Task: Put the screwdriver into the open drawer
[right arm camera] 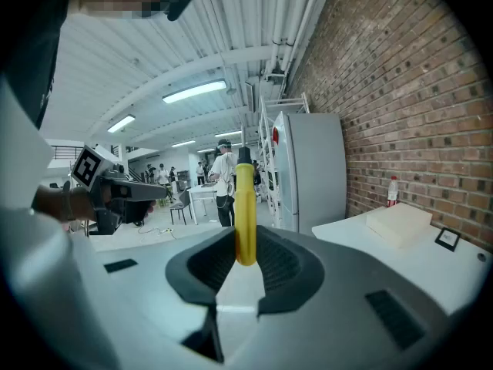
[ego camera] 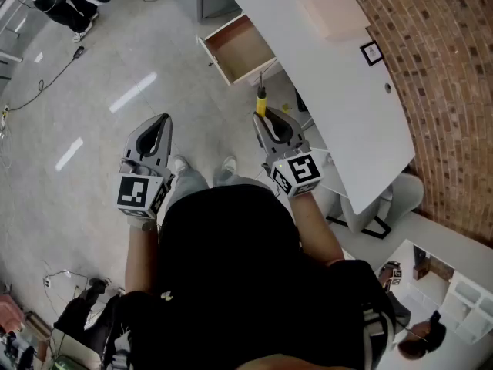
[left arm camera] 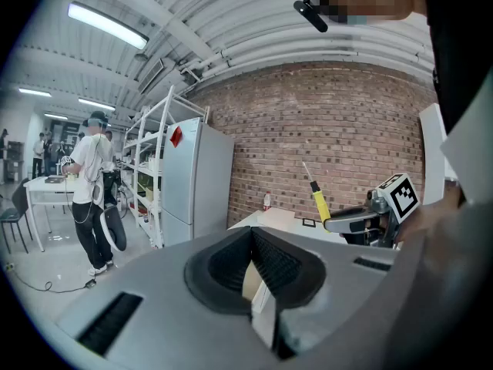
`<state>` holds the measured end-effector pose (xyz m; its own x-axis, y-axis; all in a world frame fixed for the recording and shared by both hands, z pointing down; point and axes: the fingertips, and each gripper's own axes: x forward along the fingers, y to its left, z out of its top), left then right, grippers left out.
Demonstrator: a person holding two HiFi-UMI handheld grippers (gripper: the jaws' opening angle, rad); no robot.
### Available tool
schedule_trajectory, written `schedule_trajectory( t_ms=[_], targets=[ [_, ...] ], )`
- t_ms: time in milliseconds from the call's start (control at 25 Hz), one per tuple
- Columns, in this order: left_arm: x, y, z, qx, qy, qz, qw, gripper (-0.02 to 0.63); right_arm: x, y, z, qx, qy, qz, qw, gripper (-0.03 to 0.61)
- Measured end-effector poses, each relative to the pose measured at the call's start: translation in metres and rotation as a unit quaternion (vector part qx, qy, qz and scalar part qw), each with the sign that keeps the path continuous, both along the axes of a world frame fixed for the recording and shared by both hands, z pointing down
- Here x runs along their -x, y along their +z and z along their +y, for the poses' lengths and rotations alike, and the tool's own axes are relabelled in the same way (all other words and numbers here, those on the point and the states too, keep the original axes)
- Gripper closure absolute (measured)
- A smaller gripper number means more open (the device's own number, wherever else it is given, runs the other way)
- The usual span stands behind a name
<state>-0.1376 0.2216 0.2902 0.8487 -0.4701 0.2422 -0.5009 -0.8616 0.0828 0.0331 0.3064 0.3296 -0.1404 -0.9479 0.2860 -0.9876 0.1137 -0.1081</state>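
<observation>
A yellow-handled screwdriver (ego camera: pixel 261 101) stands upright in my right gripper (ego camera: pixel 263 119), which is shut on the handle's lower end. In the right gripper view the yellow handle (right arm camera: pixel 246 214) rises from between the dark pads, its black collar on top. The left gripper view shows the same screwdriver (left arm camera: pixel 317 199) at the right, shaft pointing up. The open wooden drawer (ego camera: pixel 240 48) juts from the white desk (ego camera: pixel 347 106), a little ahead of the screwdriver's tip. My left gripper (ego camera: pixel 162 122) hangs over the floor to the left, shut with nothing in it.
A pale flat box (ego camera: pixel 331 12) and a small framed picture (ego camera: pixel 371 52) lie on the desk against the brick wall (ego camera: pixel 439 75). A grey fridge (left arm camera: pixel 196 179) and shelves stand behind the desk. A person (left arm camera: pixel 88 191) stands far left, and cables trail on the floor.
</observation>
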Motion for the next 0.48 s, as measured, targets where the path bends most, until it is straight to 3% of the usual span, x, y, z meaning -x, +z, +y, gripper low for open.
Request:
schedule_trajectory(
  t_ms=[200,480],
  targets=[
    [-0.014,-0.004,0.018,0.0,0.001,0.001,1.0,0.611,-0.014,-0.001,0.015,-0.002,0.003,-0.007,1.0,0.489],
    [0.002,0.001,0.016,-0.006,-0.001,-0.012,0.9999,0.61,-0.003,0.001,0.01,-0.001,0.007,-0.017,1.0,0.489]
  ],
)
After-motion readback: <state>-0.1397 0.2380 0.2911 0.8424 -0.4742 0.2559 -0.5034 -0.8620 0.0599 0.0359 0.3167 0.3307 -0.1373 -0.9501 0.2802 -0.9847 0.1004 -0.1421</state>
